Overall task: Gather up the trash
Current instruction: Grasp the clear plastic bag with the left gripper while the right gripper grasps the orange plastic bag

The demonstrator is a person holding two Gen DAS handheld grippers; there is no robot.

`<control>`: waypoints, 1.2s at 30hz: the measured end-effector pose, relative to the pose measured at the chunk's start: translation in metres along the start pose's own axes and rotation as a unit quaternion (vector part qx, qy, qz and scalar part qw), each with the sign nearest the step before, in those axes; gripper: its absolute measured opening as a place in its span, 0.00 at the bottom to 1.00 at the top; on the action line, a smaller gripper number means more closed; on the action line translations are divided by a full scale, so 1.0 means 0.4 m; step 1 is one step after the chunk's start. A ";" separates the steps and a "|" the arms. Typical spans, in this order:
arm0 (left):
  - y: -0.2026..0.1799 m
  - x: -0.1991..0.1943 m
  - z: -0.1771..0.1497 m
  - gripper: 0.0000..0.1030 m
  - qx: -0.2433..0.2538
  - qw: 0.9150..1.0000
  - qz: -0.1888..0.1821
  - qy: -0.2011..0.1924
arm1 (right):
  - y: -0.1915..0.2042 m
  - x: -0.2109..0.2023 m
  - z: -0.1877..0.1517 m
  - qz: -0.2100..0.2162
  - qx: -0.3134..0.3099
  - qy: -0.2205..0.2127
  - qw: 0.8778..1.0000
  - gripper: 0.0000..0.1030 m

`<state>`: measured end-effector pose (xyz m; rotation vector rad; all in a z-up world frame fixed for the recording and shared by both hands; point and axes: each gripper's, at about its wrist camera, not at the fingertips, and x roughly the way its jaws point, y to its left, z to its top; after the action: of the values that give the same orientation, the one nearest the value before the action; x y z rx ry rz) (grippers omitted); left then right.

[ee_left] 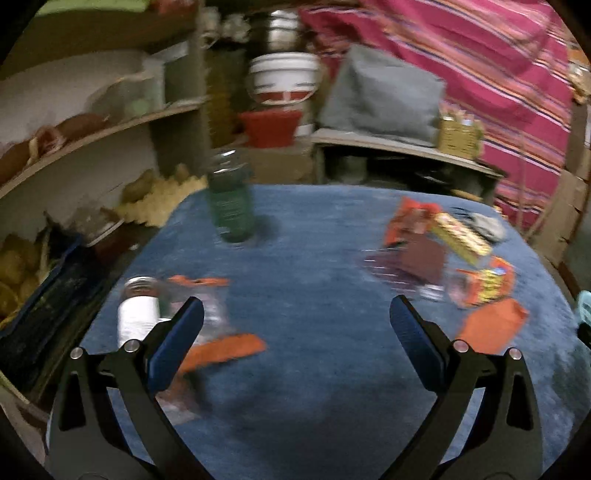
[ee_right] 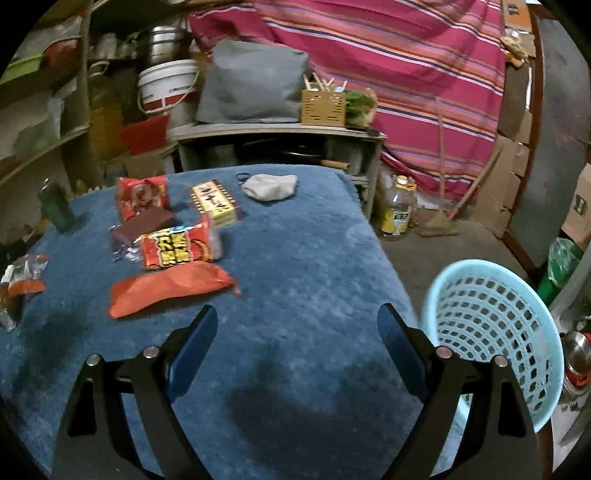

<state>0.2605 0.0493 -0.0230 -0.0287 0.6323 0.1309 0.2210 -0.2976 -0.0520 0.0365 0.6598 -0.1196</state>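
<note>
A grey pillow (ee_right: 255,85) rests on a low shelf unit (ee_right: 273,131), with a yellow slotted holder (ee_right: 323,105) of sticks just beside it. Behind hangs a pink striped cloth (ee_right: 388,55). A white bucket (ee_left: 282,75) sits under a steel pot (ee_left: 282,27) (both blurred). On the floor stand a yellow-labelled plastic jug (ee_right: 397,210) and a broom (ee_right: 443,218).
</note>
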 end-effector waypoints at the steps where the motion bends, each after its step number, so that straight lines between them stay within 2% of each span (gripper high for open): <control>1: 0.016 0.013 0.003 0.94 -0.005 1.000 0.004 0.006 | 0.009 0.005 0.002 0.004 0.001 0.002 1.000 0.84; 4: 0.066 0.064 0.014 0.94 -0.023 0.999 0.020 0.030 | 0.021 0.015 0.006 0.010 0.004 0.007 1.000 0.84; 8: 0.096 0.121 0.017 0.82 -0.032 0.997 0.012 0.063 | 0.039 0.028 0.010 0.009 -0.006 0.011 1.000 0.84; 10: 0.095 0.139 0.014 0.80 -0.030 0.997 0.009 0.073 | 0.039 0.031 0.011 0.007 -0.007 0.012 1.000 0.84; 14: 0.098 0.170 0.005 0.80 -0.031 0.995 0.025 0.091 | 0.036 0.039 0.014 0.007 -0.002 0.014 1.000 0.84; 17: 0.102 0.201 -0.006 0.80 -0.040 0.992 0.021 0.117 | 0.033 0.046 0.012 0.005 -0.002 0.017 1.000 0.84; 22: 0.086 0.222 -0.008 0.79 -0.022 0.992 0.038 0.118 | 0.041 0.060 0.012 0.003 -0.006 0.020 1.000 0.84; 26: 0.070 0.245 -0.002 0.63 -0.002 0.992 0.045 0.122 | 0.048 0.069 0.015 0.005 -0.006 0.022 1.000 0.84; 33: 0.059 0.277 -0.006 0.57 0.005 0.990 0.047 0.132 | 0.075 0.102 0.022 0.010 -0.008 0.028 1.000 0.84; 36: 0.061 0.275 -0.013 0.54 0.006 0.992 0.045 0.121 | 0.097 0.118 0.025 0.017 -0.014 0.032 0.999 0.84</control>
<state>0.3420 0.0857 -0.0919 -0.0034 0.8765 0.2133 0.2687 -0.2646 -0.0732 0.0245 0.7242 -0.0772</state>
